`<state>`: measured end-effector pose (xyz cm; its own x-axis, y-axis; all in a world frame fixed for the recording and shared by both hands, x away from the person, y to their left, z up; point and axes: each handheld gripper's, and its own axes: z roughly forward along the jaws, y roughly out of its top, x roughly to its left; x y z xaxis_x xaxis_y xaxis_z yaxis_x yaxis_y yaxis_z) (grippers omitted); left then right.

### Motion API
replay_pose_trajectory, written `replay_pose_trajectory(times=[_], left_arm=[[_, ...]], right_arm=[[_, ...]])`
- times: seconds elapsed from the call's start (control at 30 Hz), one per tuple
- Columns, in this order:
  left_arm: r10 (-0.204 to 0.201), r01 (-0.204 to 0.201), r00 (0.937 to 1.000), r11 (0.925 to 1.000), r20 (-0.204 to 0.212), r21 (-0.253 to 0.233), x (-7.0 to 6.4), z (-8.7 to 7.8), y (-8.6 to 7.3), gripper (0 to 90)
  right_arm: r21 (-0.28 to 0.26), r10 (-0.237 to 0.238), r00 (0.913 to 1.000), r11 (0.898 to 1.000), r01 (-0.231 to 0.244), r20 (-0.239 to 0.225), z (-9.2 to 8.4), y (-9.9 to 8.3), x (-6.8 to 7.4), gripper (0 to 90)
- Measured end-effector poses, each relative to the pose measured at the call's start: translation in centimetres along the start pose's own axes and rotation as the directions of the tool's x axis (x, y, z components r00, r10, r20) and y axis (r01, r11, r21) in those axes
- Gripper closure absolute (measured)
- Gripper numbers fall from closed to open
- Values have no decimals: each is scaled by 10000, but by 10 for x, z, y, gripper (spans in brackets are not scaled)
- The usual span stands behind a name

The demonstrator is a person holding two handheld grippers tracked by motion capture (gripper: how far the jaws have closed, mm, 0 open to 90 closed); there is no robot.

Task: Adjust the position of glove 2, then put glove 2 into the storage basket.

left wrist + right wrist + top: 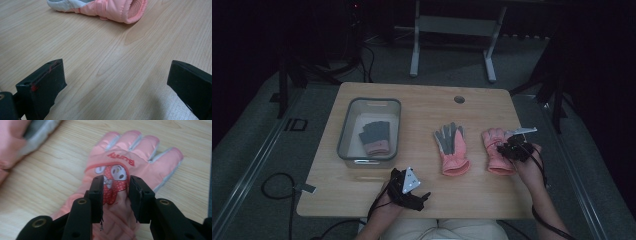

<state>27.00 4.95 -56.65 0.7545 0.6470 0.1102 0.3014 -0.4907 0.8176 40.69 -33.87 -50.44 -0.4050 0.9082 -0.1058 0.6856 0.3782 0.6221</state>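
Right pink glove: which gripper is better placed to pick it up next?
Right. The right gripper sits over that glove, jaws straddling its back. The left gripper is open near the table's front edge, away from it.

Bare wood is lying wide open along the near side of the table [472,197]. Two pink gloves [454,148] [497,150] are sitting close together, leaving a thin gap. The bin [348,131] is blocking the left side. The back edge is staying free.
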Motion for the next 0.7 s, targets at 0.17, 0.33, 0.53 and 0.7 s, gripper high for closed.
replay_pose_trajectory(times=[0.17,0.33,0.53,0.7], left_arm=[[36,-36,10000,10000,-6,12,-1,0,0,12],[-59,59,10000,10000,9,54,0,0,0,12],[-53,53,10000,10000,-38,37,0,0,0,12],[20,-19,10000,9999,-47,102,0,1,0,12]], right_arm=[[371,311,9995,9988,-309,-48,12,-3,-2,726],[103,862,9963,9962,-862,-26,12,-4,-1,859],[-447,1240,9923,9913,-1240,-25,-6,3,0,872],[-1078,950,9955,9896,-949,-43,-30,18,7,872]])
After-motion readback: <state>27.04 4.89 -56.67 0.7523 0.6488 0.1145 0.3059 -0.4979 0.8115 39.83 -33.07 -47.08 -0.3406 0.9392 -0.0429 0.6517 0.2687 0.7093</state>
